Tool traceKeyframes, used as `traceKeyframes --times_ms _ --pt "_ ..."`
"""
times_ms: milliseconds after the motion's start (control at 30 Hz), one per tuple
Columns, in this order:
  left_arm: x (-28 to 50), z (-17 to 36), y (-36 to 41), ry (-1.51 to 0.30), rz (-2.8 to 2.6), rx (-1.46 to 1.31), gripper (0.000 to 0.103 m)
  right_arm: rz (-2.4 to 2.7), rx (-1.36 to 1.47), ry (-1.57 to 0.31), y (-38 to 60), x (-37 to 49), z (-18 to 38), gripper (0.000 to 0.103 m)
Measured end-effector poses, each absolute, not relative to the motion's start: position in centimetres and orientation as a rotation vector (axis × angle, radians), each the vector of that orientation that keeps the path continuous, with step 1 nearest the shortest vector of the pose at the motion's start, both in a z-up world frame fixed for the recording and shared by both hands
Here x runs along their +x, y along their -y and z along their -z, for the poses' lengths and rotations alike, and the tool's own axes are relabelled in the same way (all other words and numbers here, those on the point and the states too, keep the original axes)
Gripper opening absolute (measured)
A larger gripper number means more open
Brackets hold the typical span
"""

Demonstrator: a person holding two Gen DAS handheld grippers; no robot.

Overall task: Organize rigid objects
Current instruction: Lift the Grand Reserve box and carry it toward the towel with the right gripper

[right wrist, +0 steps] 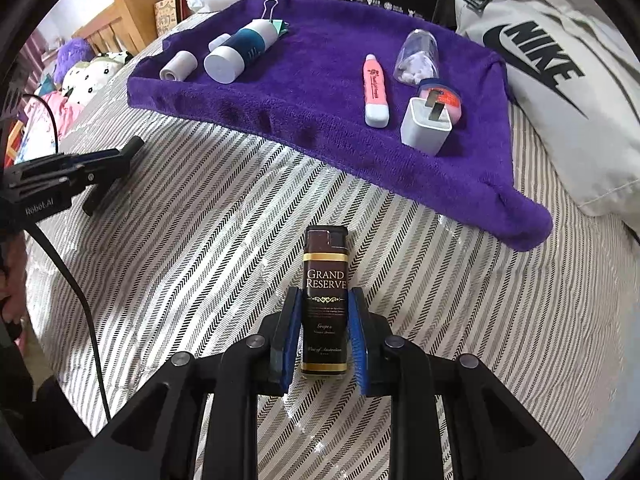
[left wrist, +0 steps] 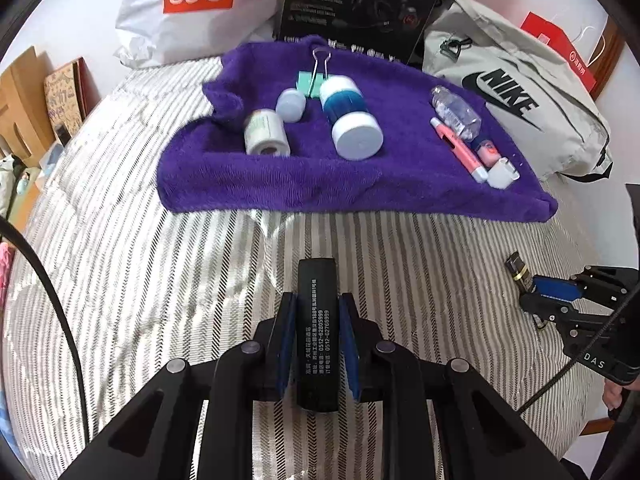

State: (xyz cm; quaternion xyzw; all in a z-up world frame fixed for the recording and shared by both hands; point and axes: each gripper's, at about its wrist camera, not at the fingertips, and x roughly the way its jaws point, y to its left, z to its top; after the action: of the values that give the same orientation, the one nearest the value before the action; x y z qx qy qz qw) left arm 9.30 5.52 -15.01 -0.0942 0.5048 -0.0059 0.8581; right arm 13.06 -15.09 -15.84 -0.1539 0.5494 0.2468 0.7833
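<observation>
Clamping a black lighter (left wrist: 317, 336) printed with white text, our left gripper (left wrist: 318, 344) holds it over the striped bedcover (left wrist: 160, 280). Our right gripper (right wrist: 325, 334) grips a brown, gold-banded "Grand Reserve" lighter (right wrist: 325, 300). Beyond lies the purple towel (right wrist: 320, 120) carrying small items.

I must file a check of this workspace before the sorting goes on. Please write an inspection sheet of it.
Surface: striped bed cover, with a purple towel spread on it.
Job's things: on the towel lie a paper roll, blue-white bottle, binder clip, pink pen, clear bottle and white charger.
Clutter: Miniso bag, black box, Nike bag.
Grippers: left gripper shut on a black lighter; right gripper shut on a brown lighter.
Cables: black cable over the cover.
Surroundings: plush toys, wooden furniture.
</observation>
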Motion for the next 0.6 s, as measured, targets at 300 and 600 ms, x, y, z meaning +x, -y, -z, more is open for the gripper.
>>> traceKeyframes --times_ms 300,600 --pt "8.9 14.2 -6.0 -1.048 0.023 -0.229 0.021 -0.521 -0.284 -1.177 15.8 12.9 15.9 0.023" --pt "9.6 12.5 -5.8 -1.027 0.047 -0.234 0.021 -0.56 -0.215 -1.151 17.1 13.3 13.7 0.023"
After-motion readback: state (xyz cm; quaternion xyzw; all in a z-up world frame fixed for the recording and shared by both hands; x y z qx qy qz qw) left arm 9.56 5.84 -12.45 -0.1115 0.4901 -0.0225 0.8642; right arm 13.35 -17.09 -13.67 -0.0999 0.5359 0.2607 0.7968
